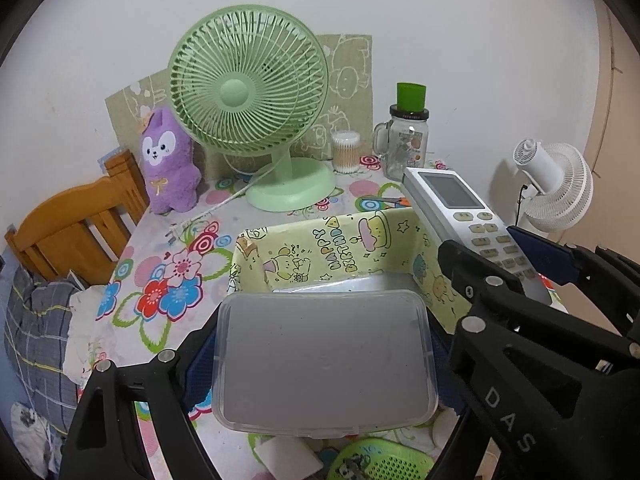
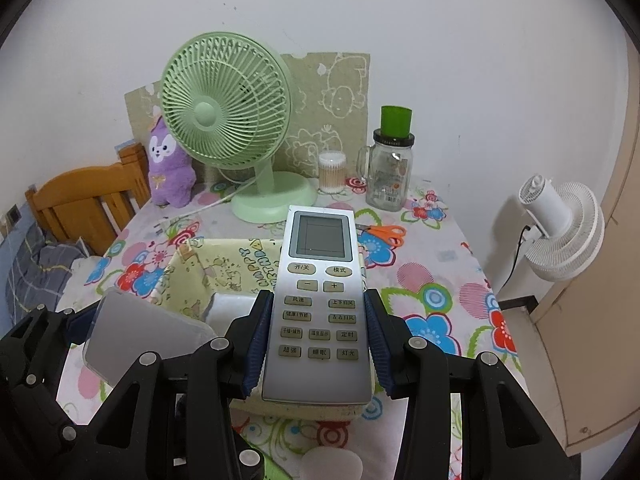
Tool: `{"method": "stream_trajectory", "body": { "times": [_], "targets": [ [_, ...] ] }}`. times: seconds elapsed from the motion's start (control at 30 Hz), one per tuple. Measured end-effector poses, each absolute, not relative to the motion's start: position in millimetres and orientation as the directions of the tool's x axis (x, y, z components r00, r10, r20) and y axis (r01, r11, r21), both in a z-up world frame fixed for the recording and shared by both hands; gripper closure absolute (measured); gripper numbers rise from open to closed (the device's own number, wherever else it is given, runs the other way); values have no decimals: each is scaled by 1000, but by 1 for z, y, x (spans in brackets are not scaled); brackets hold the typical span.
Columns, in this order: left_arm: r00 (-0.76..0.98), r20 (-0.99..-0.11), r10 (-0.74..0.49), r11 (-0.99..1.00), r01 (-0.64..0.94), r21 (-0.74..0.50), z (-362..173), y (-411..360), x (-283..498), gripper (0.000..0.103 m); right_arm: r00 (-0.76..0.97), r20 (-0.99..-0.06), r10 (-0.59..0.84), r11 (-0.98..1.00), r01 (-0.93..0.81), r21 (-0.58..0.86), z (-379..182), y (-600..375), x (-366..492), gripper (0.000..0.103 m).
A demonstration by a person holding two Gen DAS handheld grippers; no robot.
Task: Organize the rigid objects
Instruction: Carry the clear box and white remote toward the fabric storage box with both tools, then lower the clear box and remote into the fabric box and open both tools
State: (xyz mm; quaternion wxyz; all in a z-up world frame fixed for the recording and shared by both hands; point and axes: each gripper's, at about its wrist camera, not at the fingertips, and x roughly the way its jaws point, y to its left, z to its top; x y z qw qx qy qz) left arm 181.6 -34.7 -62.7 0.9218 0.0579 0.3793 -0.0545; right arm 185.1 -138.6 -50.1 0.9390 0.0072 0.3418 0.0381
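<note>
My left gripper (image 1: 320, 360) is shut on a clear plastic box (image 1: 324, 364), with a blue pad against each side. It hangs at the near edge of a yellow cartoon-print bin (image 1: 340, 248) on the flowered table. My right gripper (image 2: 318, 344) is shut on a silver remote control (image 2: 318, 300), which lies face up with its screen pointing away, above the bin's (image 2: 216, 268) right half. In the left wrist view the remote (image 1: 460, 212) slants in from the right. The clear box (image 2: 140, 332) shows at the lower left of the right wrist view. A pale flat item (image 2: 232, 308) lies inside the bin.
Behind the bin stand a green desk fan (image 1: 248, 104), a purple plush toy (image 1: 168, 164), a cotton-swab tub (image 1: 346, 152) and a glass jar with a green lid (image 1: 406, 140). Orange scissors (image 2: 386, 234) lie at the right. A wooden chair (image 1: 76, 224) stands left, a white fan (image 2: 560, 232) right.
</note>
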Motion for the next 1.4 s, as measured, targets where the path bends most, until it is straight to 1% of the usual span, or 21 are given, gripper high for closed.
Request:
{"method": "stream_trajectory", "body": {
  "times": [0.27,0.4,0.7,0.87,1.03,1.1,1.3,1.37,1.4],
  "targets": [
    [667,-740,-86,989,150,20,-81,-31,205,14,730,-677,97,995,-66,71,-67,-139,207,56],
    [660,-747,-80,990,137,15,-88,-31,212,14,706,-699,113,993,-65,95,-77,-139,218,56],
    [644,-763,-62,992,124,24,-105,-28,225,14,680,-727,97,995,-47,89,-95,-136,234,56],
    [634,-771,-61,990,137,34,-110,-32,225,13,684,-726,68,998,-41,55,-98,-133,233,55],
    [621,-779,-87,987,158,15,-111,-33,222,3,678,-733,61,998,-45,42,-98,-133,231,55],
    [608,-788,-98,985,172,11,-111,-34,221,1,679,-731,65,998,-56,36,-97,-133,228,55],
    [616,-784,-78,986,163,30,-105,-35,214,1,664,-743,87,996,-60,63,-95,-136,223,53],
    [621,-780,-79,987,160,28,-101,-35,210,0,657,-747,98,995,-66,72,-94,-136,221,45],
    [622,-779,-80,987,160,26,-100,-35,208,0,657,-746,106,994,-71,79,-92,-136,219,43]
  ]
}}
